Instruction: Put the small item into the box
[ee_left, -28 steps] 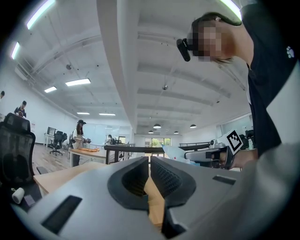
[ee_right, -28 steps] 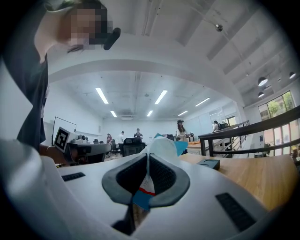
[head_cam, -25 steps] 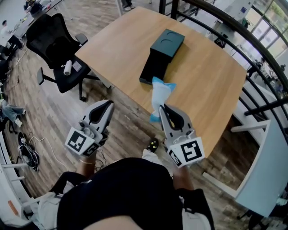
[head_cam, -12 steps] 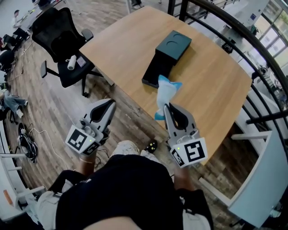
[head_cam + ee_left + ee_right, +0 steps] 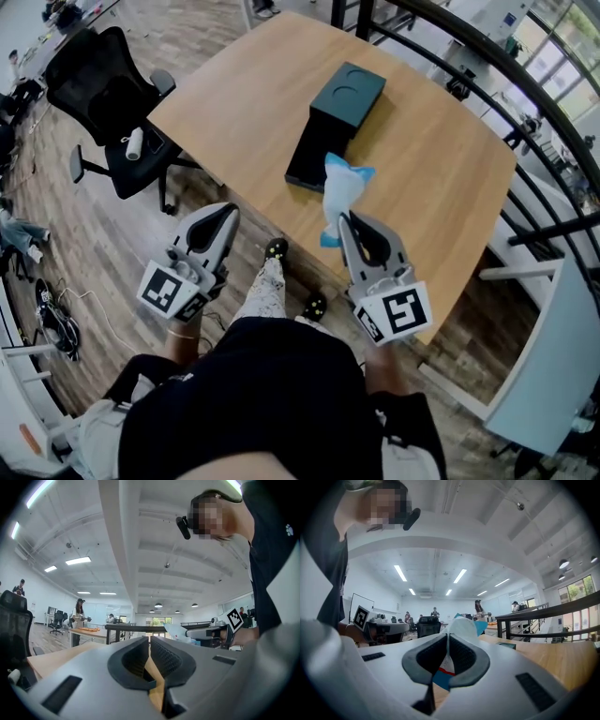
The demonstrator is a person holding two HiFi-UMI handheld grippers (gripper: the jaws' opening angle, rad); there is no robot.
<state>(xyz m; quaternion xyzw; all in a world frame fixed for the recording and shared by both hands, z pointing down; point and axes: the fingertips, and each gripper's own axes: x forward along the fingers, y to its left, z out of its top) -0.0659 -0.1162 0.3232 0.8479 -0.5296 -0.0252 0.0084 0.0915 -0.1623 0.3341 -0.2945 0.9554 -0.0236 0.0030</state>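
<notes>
While the white-and-blue packet [image 5: 339,190] is pinched tight in the right gripper [image 5: 346,222], over the table's [image 5: 441,178] near edge just short of the dark box [image 5: 335,124], the left gripper [image 5: 225,215] is closed on nothing, off the table.

We see a tabletop [image 5: 422,169] of pale wood, smooth with a soft satin sheen. The box [image 5: 349,91] on it looks like dark matt card. The packet [image 5: 339,192] is thin white-and-blue plastic film, crinkled and slightly glossy. The right tool [image 5: 343,220] and the left tool [image 5: 228,214] have smooth matt grey plastic shells with dark ribbed pads [image 5: 464,656]. The floor [image 5: 94,234] shows matt wood planks.
</notes>
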